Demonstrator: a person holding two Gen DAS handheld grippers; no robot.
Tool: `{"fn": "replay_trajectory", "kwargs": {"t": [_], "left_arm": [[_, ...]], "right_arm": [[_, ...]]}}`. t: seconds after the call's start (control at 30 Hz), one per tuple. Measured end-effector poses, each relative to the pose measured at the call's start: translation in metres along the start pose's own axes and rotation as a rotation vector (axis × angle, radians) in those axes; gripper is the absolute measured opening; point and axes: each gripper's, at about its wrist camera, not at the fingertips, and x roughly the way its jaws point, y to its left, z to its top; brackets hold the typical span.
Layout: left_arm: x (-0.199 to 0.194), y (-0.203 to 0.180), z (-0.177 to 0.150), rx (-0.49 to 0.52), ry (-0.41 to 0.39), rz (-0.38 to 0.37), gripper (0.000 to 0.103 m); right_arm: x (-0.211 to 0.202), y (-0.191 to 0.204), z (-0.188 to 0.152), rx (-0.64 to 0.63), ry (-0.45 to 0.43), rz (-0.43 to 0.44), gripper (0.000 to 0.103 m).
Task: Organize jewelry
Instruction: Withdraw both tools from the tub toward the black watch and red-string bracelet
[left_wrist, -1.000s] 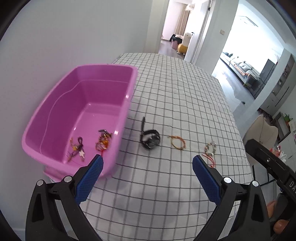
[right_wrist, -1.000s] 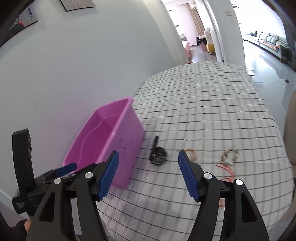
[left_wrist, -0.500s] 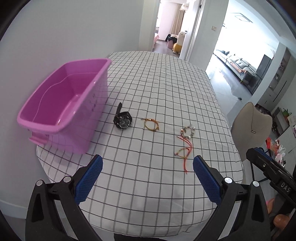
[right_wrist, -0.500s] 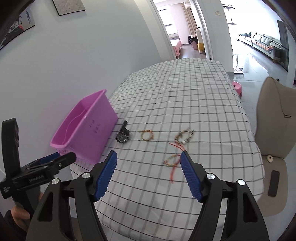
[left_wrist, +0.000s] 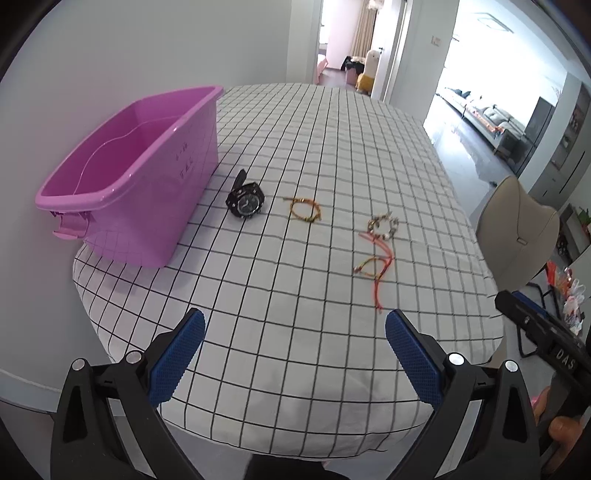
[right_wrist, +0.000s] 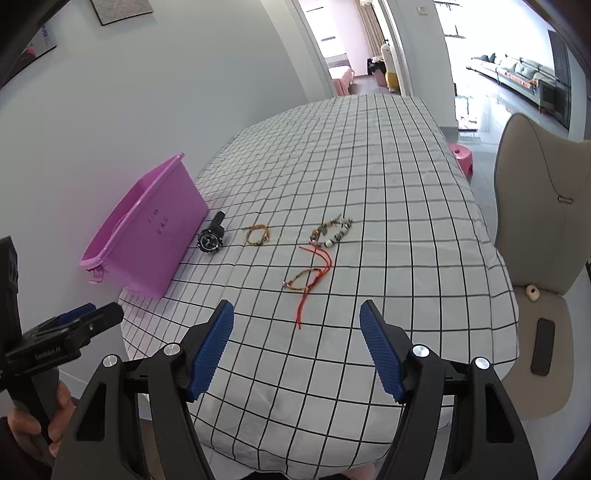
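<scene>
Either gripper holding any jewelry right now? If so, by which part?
Nothing held. The left gripper and right gripper are both open and empty above the checked tablecloth.

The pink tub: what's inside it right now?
From the left view, only bare inner walls of the pink tub show; its near wall hides the bottom, so any contents cannot be seen.

hidden: pink bin (right_wrist: 147, 229) floor, behind near wall | unreadable: bin's marks | cut off: chair (left_wrist: 517, 236)
</scene>
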Motion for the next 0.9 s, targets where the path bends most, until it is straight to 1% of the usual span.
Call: {"fn": "replay_trajectory", "kwargs": {"t": [0.13, 0.3, 0.43, 0.67, 0.8, 0.9], "left_arm": [[0.013, 0.010, 0.002, 0.013, 0.003, 0.018, 0.096], [0.035, 0.023, 0.017, 0.033, -0.017, 0.025, 0.096], [0.069, 0.034, 0.035, 0.054, -0.022, 0.016, 0.097], [0.128, 0.041, 0.060, 0.118, -0.034, -0.004, 0.097], [0.159, 0.044, 0.066, 0.132, -0.015, -0.006, 0.097], [0.180, 0.048, 0.070, 0.141, -0.018, 0.018, 0.097]], "right_arm": [[0.017, 0.000, -0.001, 0.008, 0.009, -0.021, 0.068], [0.045, 0.007, 0.003, 0.017, 0.017, -0.055, 0.068], [0.071, 0.014, 0.007, 0.028, 0.018, -0.110, 0.068], [0.117, 0.016, 0.014, 0.057, 0.033, -0.200, 0.068], [0.141, 0.012, 0.015, 0.101, 0.033, -0.229, 0.068], [0.160, 0.011, 0.013, 0.115, 0.039, -0.243, 0.068]]}}
